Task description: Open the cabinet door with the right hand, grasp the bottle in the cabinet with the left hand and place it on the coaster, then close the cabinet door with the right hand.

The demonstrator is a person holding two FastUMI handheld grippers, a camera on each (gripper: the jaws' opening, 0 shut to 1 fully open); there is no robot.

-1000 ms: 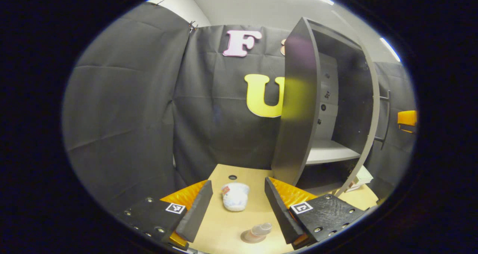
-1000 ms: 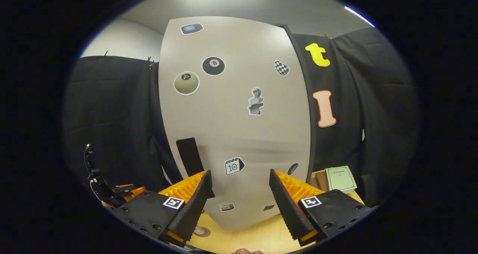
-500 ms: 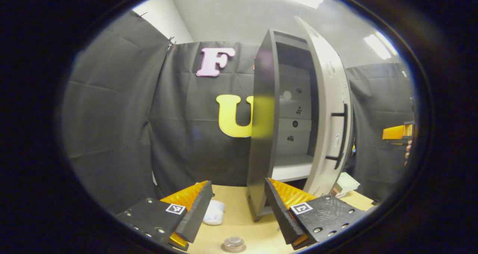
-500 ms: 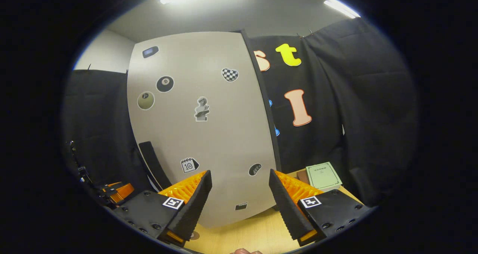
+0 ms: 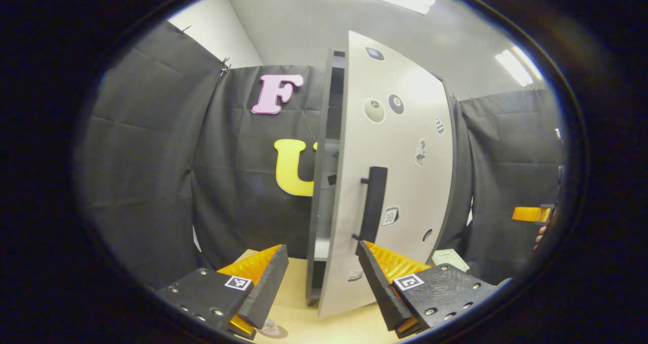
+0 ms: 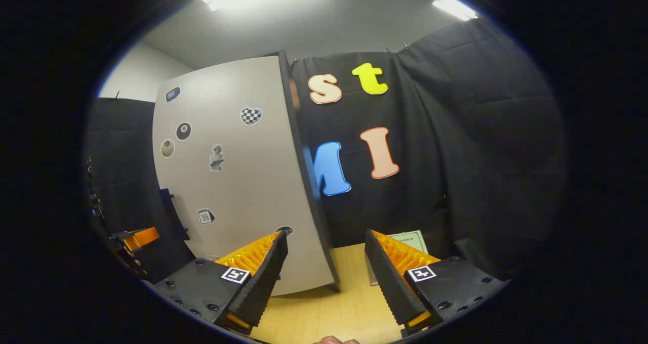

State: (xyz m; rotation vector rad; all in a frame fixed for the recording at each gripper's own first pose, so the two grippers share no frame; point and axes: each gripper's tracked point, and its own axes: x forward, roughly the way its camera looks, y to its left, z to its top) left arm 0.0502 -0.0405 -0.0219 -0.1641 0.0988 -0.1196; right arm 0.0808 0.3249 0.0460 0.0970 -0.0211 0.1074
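Observation:
In the left gripper view the tall dark cabinet stands on the wooden table. Its pale, sticker-covered door is almost shut, leaving a narrow gap at the left edge. A black bar handle runs down the door. My left gripper is open and holds nothing, a little in front of the cabinet. A sliver of the round coaster with something pale on it peeks out at the bottom edge. My right gripper is open and apart from the door, pointing past its right edge.
A pale green book lies on the table right of the cabinet, also seen as the book in the left gripper view. The other gripper and a hand show at the far right. Black cloth walls close in the booth.
The cabinet door has swung from wide open to nearly shut. The right gripper has turned rightward off the door face. The left gripper's view has risen, so the coaster slid to the bottom edge.

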